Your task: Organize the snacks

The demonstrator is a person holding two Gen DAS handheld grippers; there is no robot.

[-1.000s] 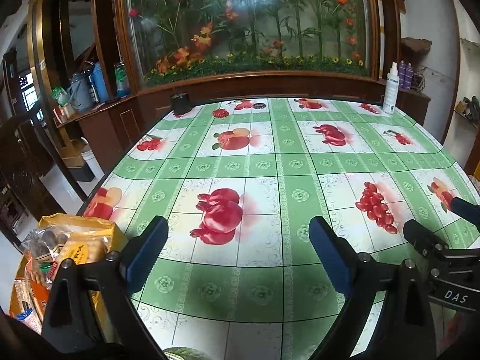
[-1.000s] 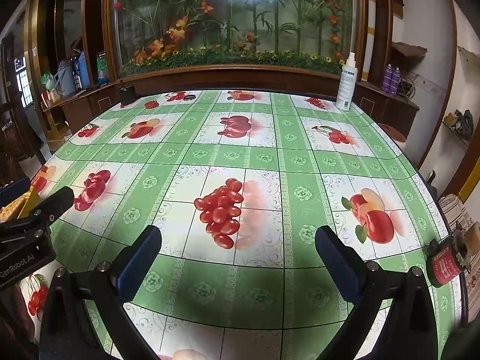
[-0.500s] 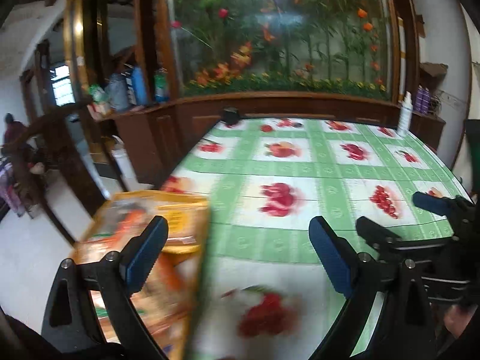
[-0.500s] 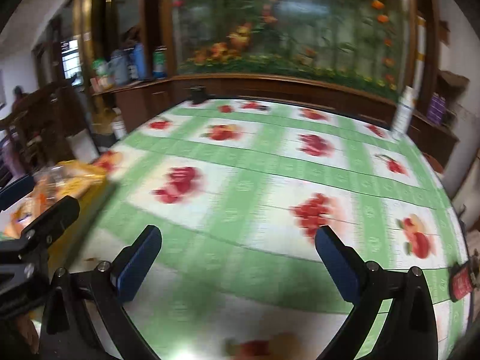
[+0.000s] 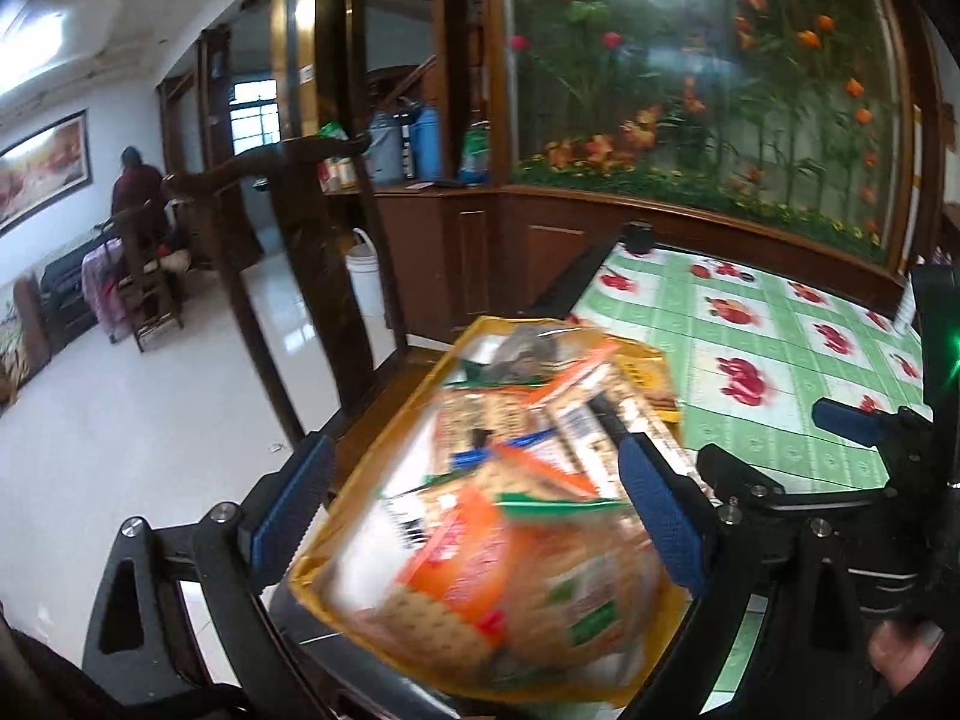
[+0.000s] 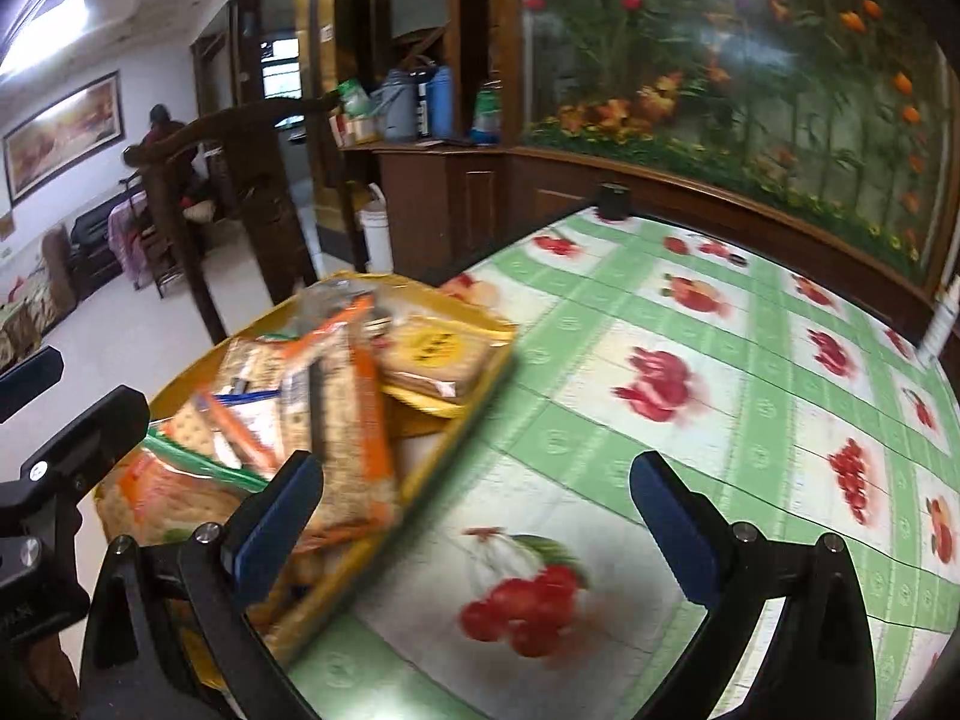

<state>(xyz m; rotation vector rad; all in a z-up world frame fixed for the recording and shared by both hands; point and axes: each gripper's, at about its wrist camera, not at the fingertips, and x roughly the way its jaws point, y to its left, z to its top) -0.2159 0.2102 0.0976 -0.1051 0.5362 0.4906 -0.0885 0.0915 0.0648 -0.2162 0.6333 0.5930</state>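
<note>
A yellow box (image 5: 318, 591) filled with several cracker and biscuit packets (image 5: 480, 570) stands at the left edge of the table (image 5: 780, 360), which has a green checked cloth. My left gripper (image 5: 474, 498) hovers open right over the box, and its pads touch nothing. In the right wrist view the box (image 6: 432, 474) and its packets (image 6: 336, 396) lie to the left. My right gripper (image 6: 474, 504) is open above the box's right rim and the table (image 6: 720, 360). The picture is blurred by motion.
A dark wooden chair back (image 5: 288, 240) rises just left of the box. A white bucket (image 5: 366, 276) stands on the floor by a cabinet. A small black object (image 6: 613, 201) sits at the table's far corner, and a spray bottle (image 6: 942, 312) stands far right. A person (image 5: 135, 192) is far off.
Both grippers have swung left from over the middle of the table to the yellow snack box, rolling as they went. Both stayed open and took hold of nothing.
</note>
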